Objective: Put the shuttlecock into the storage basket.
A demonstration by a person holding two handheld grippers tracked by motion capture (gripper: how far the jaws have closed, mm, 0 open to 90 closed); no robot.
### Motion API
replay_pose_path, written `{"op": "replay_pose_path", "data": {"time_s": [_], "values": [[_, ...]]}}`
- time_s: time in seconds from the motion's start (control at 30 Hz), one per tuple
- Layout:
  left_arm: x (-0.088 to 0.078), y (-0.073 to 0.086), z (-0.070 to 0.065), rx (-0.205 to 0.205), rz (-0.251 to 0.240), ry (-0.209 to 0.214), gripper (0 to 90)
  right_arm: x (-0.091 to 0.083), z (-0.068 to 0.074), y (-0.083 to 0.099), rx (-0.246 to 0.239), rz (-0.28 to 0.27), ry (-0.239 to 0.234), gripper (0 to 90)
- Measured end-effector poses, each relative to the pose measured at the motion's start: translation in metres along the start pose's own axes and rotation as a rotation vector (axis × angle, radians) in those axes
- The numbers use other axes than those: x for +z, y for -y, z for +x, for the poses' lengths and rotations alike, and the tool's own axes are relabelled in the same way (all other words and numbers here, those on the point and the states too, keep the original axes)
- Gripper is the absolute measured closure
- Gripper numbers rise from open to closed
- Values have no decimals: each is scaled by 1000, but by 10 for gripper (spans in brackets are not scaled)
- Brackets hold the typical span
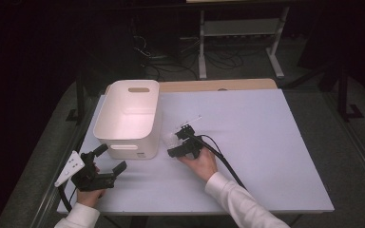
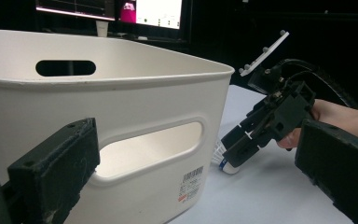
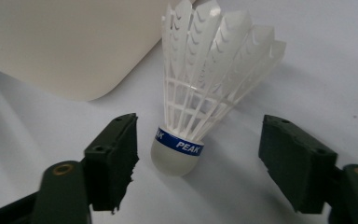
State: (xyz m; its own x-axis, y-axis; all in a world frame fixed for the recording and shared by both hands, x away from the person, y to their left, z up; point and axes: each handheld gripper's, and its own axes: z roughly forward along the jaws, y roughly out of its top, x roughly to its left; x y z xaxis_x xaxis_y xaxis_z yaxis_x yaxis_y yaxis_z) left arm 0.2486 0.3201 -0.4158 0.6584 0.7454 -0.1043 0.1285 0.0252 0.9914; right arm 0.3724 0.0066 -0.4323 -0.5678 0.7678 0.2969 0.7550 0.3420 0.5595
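A white plastic shuttlecock with a blue band marked PEAK lies on the white table, just right of the white bin. My right gripper is open around its cork end. The left jaw stands close to the cork and the right jaw well away from it, and neither pad touches it. From the left gripper view, the right gripper points down at the shuttlecock beside the bin. My left gripper is open and empty in front of the bin's near wall.
The bin has handle slots in its near and far walls and I see nothing inside it. The right gripper's cable trails back across the table. Beyond the table's far edge are a dark floor, desk legs and cables.
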Motion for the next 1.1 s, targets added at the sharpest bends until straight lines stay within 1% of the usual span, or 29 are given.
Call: {"op": "replay_pose_path", "data": {"time_s": [0.17,0.27,0.43,0.5,0.57,0.63,0.7,0.8,0.83,0.9,1.1], "values": [[0,0,0,-6,-2,1,0,1,2,0,-10,5,-14,412],[0,0,0,-4,-2,1,0,2,3,0,-9,4,-18,456],[0,0,0,-9,0,2,0,3,4,0,-13,18,-25,512],[0,0,0,-10,1,2,0,4,4,0,-13,25,-24,552],[0,0,0,-9,0,1,0,5,3,-1,1,37,-42,585],[0,0,0,-5,-3,2,0,5,4,-1,-2,41,-47,627],[0,0,0,-8,-1,2,0,5,3,-2,-1,40,-43,632],[0,0,0,-8,-1,1,0,4,1,-2,17,44,-44,637],[0,0,0,-9,-1,2,0,3,0,-2,17,44,-36,637],[0,0,0,-10,-1,2,0,2,-1,-3,25,46,-42,638],[1,0,0,-9,-3,2,0,-3,-2,-4,23,39,-44,638]]}}
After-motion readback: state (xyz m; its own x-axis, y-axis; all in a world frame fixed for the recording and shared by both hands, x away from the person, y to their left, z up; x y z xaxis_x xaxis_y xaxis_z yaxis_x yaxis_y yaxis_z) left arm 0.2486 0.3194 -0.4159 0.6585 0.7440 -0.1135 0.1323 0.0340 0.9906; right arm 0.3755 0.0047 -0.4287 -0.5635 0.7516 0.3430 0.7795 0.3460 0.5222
